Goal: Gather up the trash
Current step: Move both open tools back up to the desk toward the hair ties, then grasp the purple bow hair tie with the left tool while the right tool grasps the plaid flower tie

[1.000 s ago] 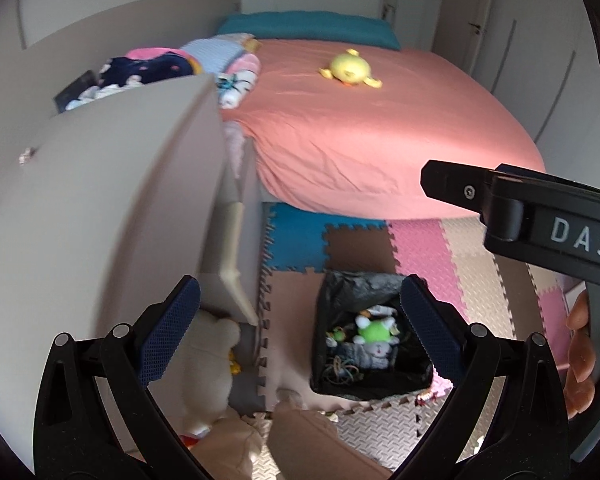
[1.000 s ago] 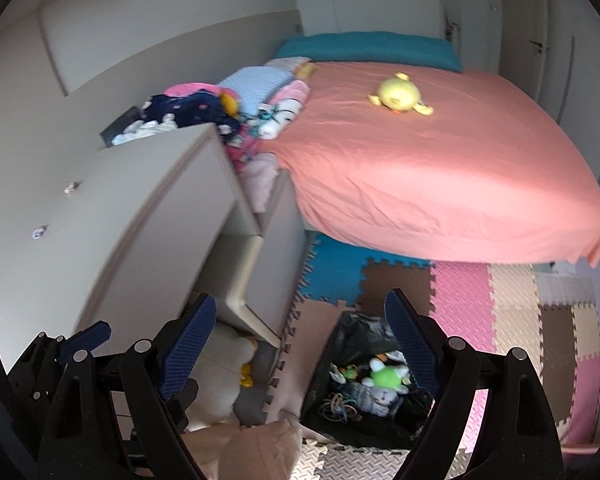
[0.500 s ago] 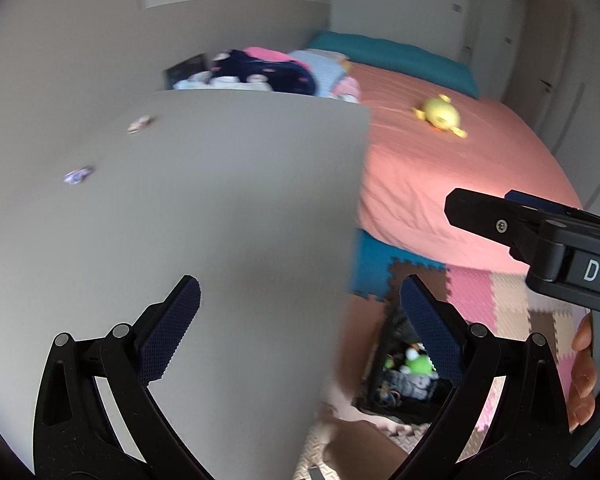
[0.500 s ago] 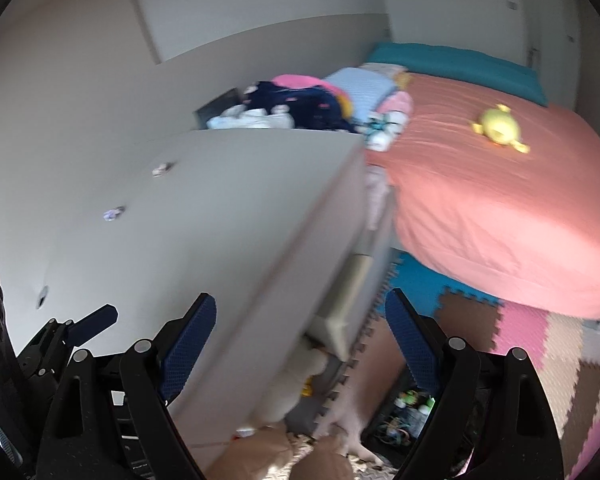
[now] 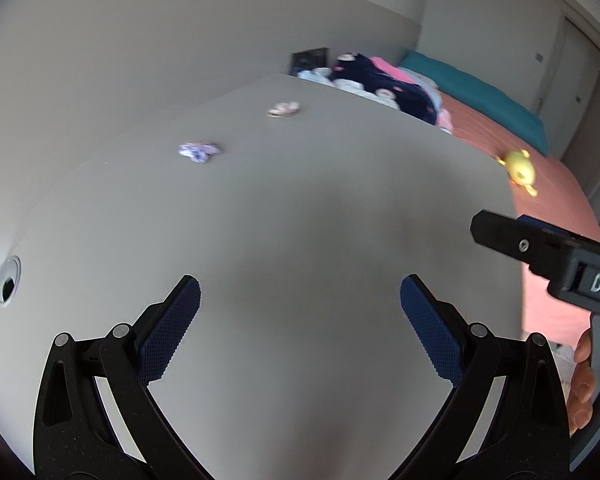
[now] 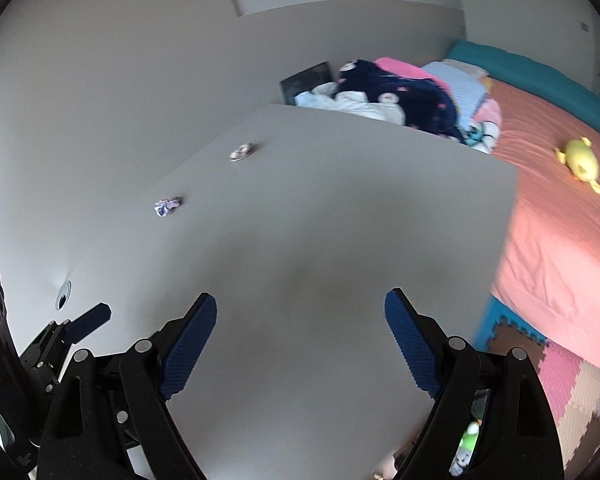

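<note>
Two small crumpled wrappers lie on a grey desk top [image 5: 300,200]: a blue-white one [image 5: 198,151] and a pinkish one [image 5: 283,109] farther back. Both show in the right wrist view too, the blue-white wrapper [image 6: 166,206] and the pinkish wrapper [image 6: 242,151]. My left gripper [image 5: 300,320] is open and empty above the desk's near part. My right gripper [image 6: 301,340] is open and empty beside it, over the desk [image 6: 320,220]. The black trash bag [image 6: 470,440] with toys peeks out at the lower right, mostly hidden.
A cable hole [image 5: 8,280] sits at the desk's left. Clothes [image 6: 396,96] are piled behind the desk. A bed with a salmon sheet [image 6: 560,220] and a yellow plush [image 6: 580,164] lies right. Foam floor mats [image 6: 560,380] lie below.
Both grippers have risen and swung left, from above the floor and trash bag to over the desk top. The wrappers have come closer. Both stayed open.
</note>
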A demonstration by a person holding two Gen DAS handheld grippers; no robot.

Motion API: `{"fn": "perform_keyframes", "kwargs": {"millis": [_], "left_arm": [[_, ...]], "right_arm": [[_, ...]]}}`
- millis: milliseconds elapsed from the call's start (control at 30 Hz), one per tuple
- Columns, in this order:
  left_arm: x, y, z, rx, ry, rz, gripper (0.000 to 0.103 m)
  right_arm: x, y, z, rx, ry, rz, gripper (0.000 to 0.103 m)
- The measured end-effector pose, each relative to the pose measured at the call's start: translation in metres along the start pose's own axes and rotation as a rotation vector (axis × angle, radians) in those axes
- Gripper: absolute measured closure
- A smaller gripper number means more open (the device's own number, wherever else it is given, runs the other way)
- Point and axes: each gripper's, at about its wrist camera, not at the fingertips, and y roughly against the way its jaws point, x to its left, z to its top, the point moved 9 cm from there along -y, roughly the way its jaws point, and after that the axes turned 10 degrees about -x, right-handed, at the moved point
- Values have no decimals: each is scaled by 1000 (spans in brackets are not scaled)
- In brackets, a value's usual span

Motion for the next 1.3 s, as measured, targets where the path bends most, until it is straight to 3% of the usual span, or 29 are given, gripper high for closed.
{"fn": "perform_keyframes", "kwargs": {"millis": [200, 400, 600, 733, 1100, 1167, 1300], "left_arm": [[44, -25, 15, -2, 29, 56, 6], [72, -54, 27, -1, 46, 69, 8], [93, -87, 44, 5, 76, 59, 21], [100, -105, 52, 12, 55, 66, 26], [105, -125, 68, 13, 28, 43, 30], [102, -130, 68, 30, 14, 27, 49], [99, -134, 71, 34, -16, 21, 59]], "right_arm": [[26, -51, 17, 27, 54, 7, 17], [47, -95, 33, 54, 103, 16, 24], [61, -135, 54, 74, 115, 31, 32], [69, -166, 68, 91, 124, 23, 39], [70, -222, 100, 86, 116, -35, 41], [71, -226, 104, 82, 127, -41, 49], [73, -230, 107, 90, 172, -56, 75]]}}
